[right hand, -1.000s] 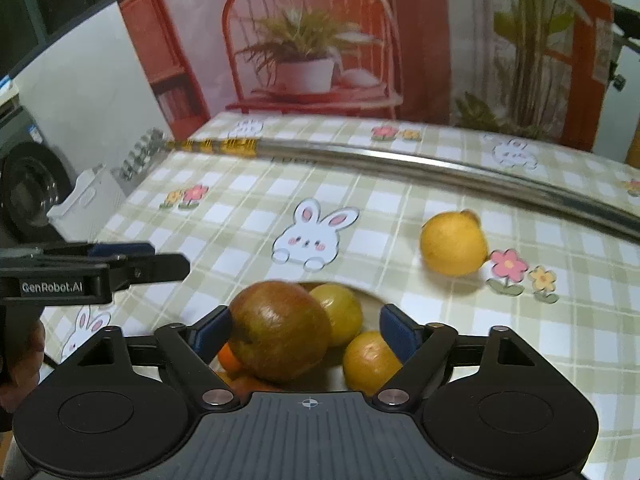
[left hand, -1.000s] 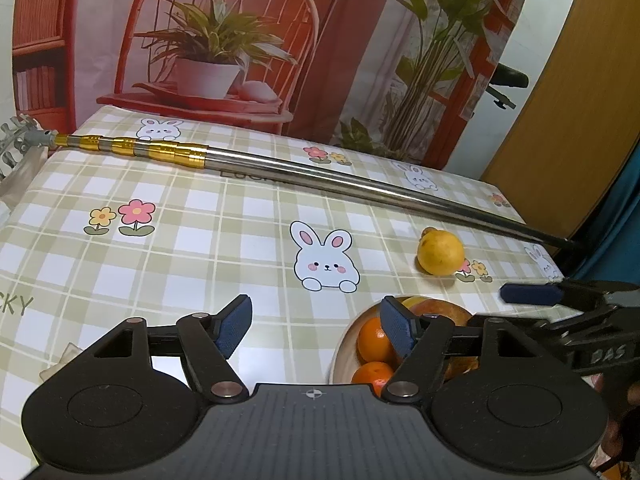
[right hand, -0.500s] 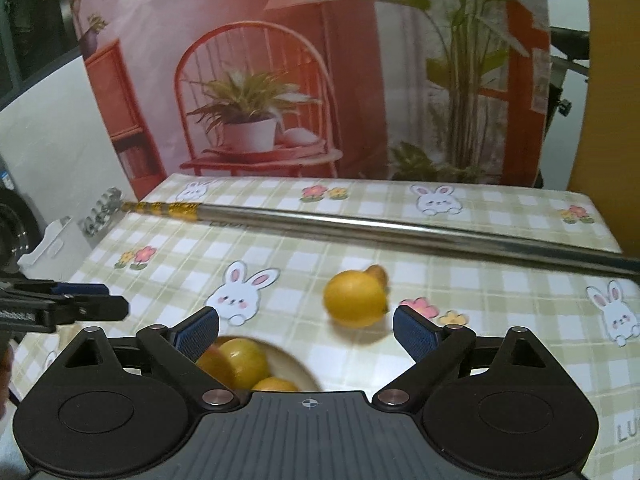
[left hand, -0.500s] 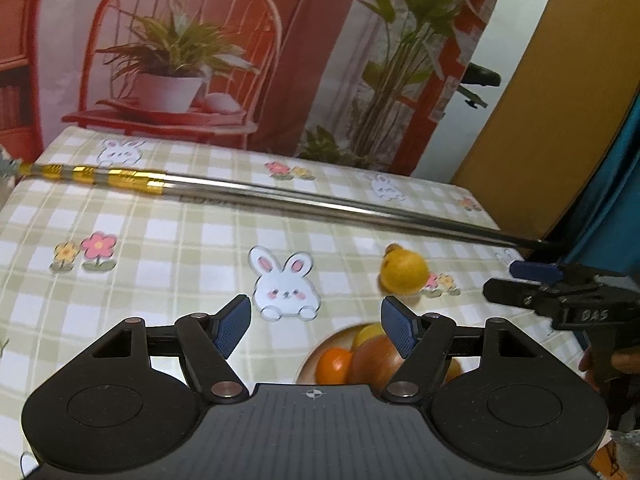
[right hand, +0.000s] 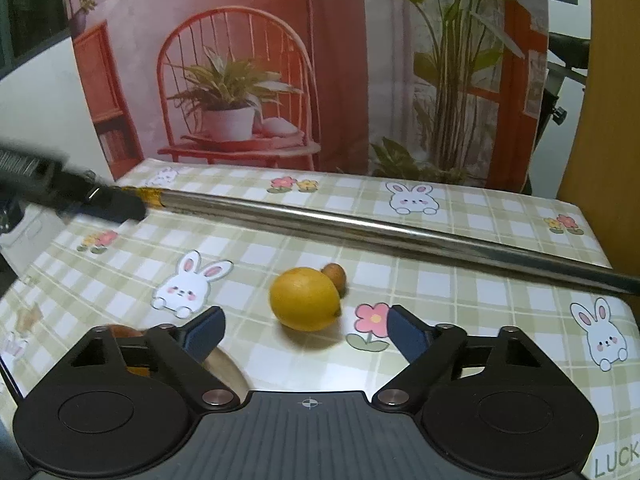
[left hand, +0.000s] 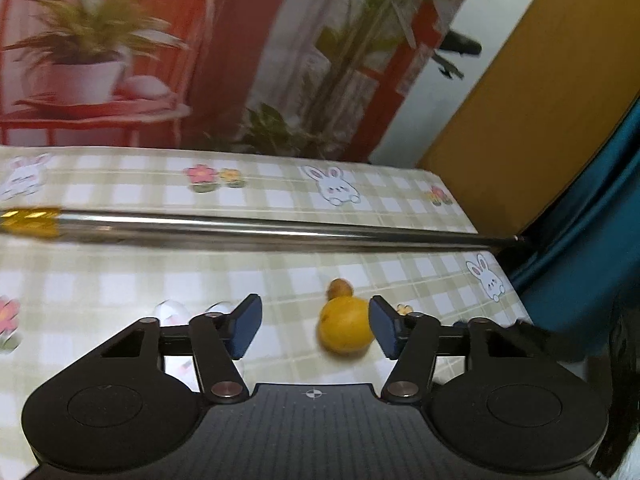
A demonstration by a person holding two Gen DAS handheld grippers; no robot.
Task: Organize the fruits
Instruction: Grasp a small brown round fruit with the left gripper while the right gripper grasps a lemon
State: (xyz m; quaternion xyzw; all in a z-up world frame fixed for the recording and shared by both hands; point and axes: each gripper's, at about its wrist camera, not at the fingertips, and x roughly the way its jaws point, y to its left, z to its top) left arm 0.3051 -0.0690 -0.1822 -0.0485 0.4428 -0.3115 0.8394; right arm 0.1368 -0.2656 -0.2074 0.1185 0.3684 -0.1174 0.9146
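A yellow lemon [right hand: 305, 299] lies on the checked tablecloth with a small brown fruit [right hand: 335, 275] touching its far side. My right gripper [right hand: 306, 333] is open and empty, and the lemon sits just ahead of its fingertips. In the left wrist view the lemon [left hand: 345, 329] and the small brown fruit [left hand: 339, 288] lie ahead of my open, empty left gripper [left hand: 315, 331], close to its right fingertip. A plate [right hand: 226, 368] holding fruit peeks out under the right gripper's left finger, mostly hidden.
A long steel pole [right hand: 360, 228] with a gold end [left hand: 30, 220] lies across the table behind the lemon. The left gripper [right hand: 68, 192] shows blurred at the left of the right wrist view. The table's right edge [left hand: 500, 256] meets blue fabric.
Both grippers have lifted and swung right, away from the fruit plate and toward the lemon. The plate has dropped out of the left view and is nearly hidden in the right view.
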